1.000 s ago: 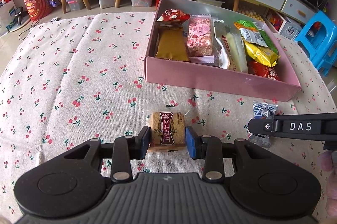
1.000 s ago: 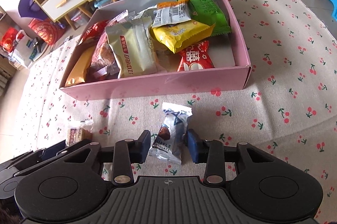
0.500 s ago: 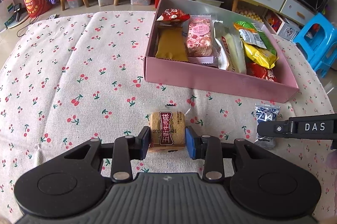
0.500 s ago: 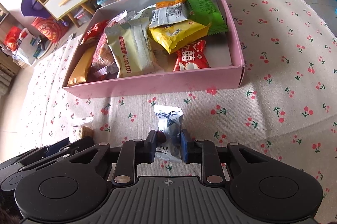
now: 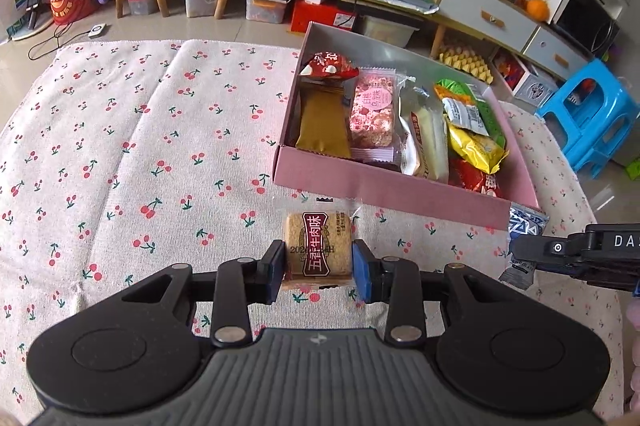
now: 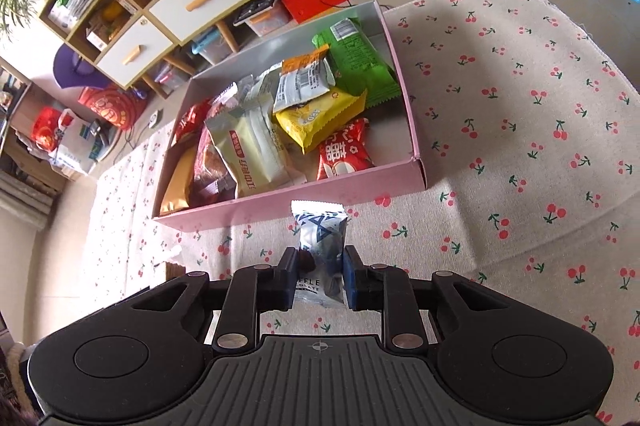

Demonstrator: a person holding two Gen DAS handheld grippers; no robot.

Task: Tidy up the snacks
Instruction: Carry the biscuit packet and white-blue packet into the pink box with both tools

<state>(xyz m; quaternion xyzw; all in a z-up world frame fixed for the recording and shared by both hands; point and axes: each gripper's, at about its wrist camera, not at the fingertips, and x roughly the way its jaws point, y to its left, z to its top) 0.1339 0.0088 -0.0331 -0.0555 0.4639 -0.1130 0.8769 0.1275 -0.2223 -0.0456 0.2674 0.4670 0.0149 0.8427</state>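
Both tools are clamped on snacks, the left tool [image 5: 319, 262] on a biscuit pack [image 5: 319, 249] and the right tool [image 6: 320, 276] on a slippery truffle pouch [image 6: 320, 250] gripped near its tail, which may slide out or snag the pink box [image 6: 304, 203] wall at 12 o'clock.

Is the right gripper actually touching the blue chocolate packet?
Touching. The right wrist view shows the right gripper with both pads pressed against the blue chocolate packet, pinching its sides.
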